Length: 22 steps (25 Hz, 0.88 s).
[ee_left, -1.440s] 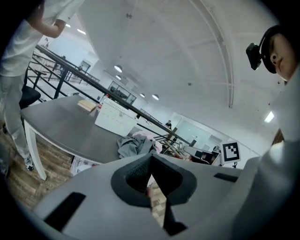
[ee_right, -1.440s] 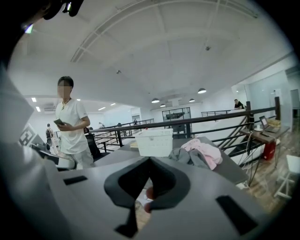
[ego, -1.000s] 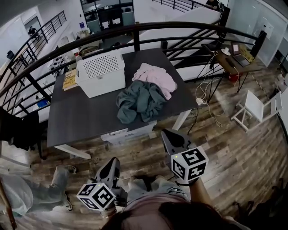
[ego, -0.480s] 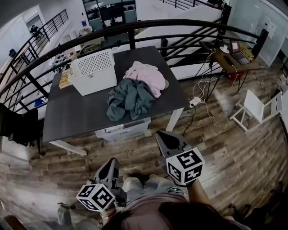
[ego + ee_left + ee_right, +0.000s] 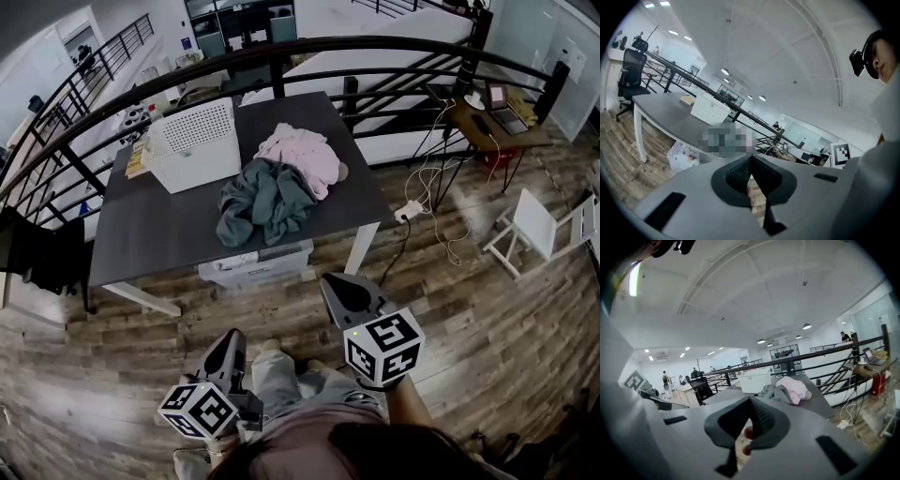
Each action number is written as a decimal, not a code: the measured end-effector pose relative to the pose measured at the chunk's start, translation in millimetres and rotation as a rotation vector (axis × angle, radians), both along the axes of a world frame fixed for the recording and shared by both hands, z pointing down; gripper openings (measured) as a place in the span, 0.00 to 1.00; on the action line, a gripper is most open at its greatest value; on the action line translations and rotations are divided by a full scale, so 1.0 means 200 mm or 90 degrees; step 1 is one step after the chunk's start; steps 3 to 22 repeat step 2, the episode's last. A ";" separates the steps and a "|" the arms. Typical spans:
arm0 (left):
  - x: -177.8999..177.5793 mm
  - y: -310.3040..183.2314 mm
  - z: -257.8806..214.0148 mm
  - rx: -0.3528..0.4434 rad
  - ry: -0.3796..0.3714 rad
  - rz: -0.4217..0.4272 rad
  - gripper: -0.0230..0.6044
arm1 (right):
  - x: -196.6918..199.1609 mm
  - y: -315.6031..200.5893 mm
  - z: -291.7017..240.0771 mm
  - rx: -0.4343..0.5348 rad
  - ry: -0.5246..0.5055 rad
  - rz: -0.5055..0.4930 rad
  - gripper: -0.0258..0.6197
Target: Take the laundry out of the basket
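**A:** Jaws?

**B:** Both clenched, nothing btwn. Left gripper (image 5: 230,349) & right gripper (image 5: 345,292) are grey moulded plastic w/ ribbed black pads tip to tip, plus a marker cube on each. Held low over the wood-plank floor (image 5: 450,300), short of the table (image 5: 150,253).

**A:** Laundry?

**B:** Out on the table, well apart from both sets of jaws. Teal garment (image 5: 262,202) is a soft crumpled heap, nearer. Pink garment (image 5: 302,155) is bunched up, touching it behind.

**A:** Basket?

**B:** White basket (image 5: 192,145), boxy hard plastic w/ a perforated face, just beside the clothes on the dark matte tabletop. Curved black metal railing (image 5: 375,41) beyond.
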<state>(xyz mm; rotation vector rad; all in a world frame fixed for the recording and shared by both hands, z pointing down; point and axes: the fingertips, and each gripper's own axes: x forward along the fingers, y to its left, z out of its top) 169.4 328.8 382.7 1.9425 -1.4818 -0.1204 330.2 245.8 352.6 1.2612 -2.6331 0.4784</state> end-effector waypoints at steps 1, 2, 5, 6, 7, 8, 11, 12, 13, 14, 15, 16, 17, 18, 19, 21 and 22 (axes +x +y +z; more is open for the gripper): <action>0.01 0.00 0.00 0.001 0.000 -0.002 0.03 | 0.01 0.00 0.00 -0.001 -0.001 -0.001 0.06; 0.01 0.00 0.01 0.001 0.000 -0.003 0.03 | 0.02 0.00 0.00 -0.002 -0.002 -0.001 0.06; 0.01 0.00 0.01 0.001 0.000 -0.003 0.03 | 0.02 0.00 0.00 -0.002 -0.002 -0.001 0.06; 0.01 0.00 0.01 0.001 0.000 -0.003 0.03 | 0.02 0.00 0.00 -0.002 -0.002 -0.001 0.06; 0.01 0.00 0.01 0.001 0.000 -0.003 0.03 | 0.02 0.00 0.00 -0.002 -0.002 -0.001 0.06; 0.01 0.00 0.01 0.001 0.000 -0.003 0.03 | 0.02 0.00 0.00 -0.002 -0.002 -0.001 0.06; 0.01 0.00 0.01 0.001 0.000 -0.003 0.03 | 0.02 0.00 0.00 -0.002 -0.002 -0.001 0.06; 0.01 0.00 0.01 0.001 0.000 -0.003 0.03 | 0.02 0.00 0.00 -0.002 -0.002 -0.001 0.06; 0.01 0.00 0.01 0.001 0.000 -0.003 0.03 | 0.02 0.00 0.00 -0.002 -0.002 -0.001 0.06; 0.01 0.00 0.01 0.001 0.000 -0.003 0.03 | 0.02 0.00 0.00 -0.002 -0.002 -0.001 0.06; 0.01 0.00 0.01 0.001 0.000 -0.003 0.03 | 0.02 0.00 0.00 -0.002 -0.002 -0.001 0.06; 0.01 0.00 0.01 0.001 0.000 -0.003 0.03 | 0.02 0.00 0.00 -0.002 -0.002 -0.001 0.06; 0.01 0.00 0.01 0.001 0.000 -0.003 0.03 | 0.02 0.00 0.00 -0.002 -0.002 -0.001 0.06; 0.01 0.00 0.01 0.001 0.000 -0.003 0.03 | 0.02 0.00 0.00 -0.002 -0.002 -0.001 0.06; 0.01 0.00 0.01 0.001 0.000 -0.003 0.03 | 0.02 0.00 0.00 -0.002 -0.002 -0.001 0.06; 0.01 0.00 0.01 0.001 0.000 -0.003 0.03 | 0.02 0.00 0.00 -0.002 -0.002 -0.001 0.06; 0.01 0.00 0.01 0.001 0.000 -0.003 0.03 | 0.02 0.00 0.00 -0.002 -0.002 -0.001 0.06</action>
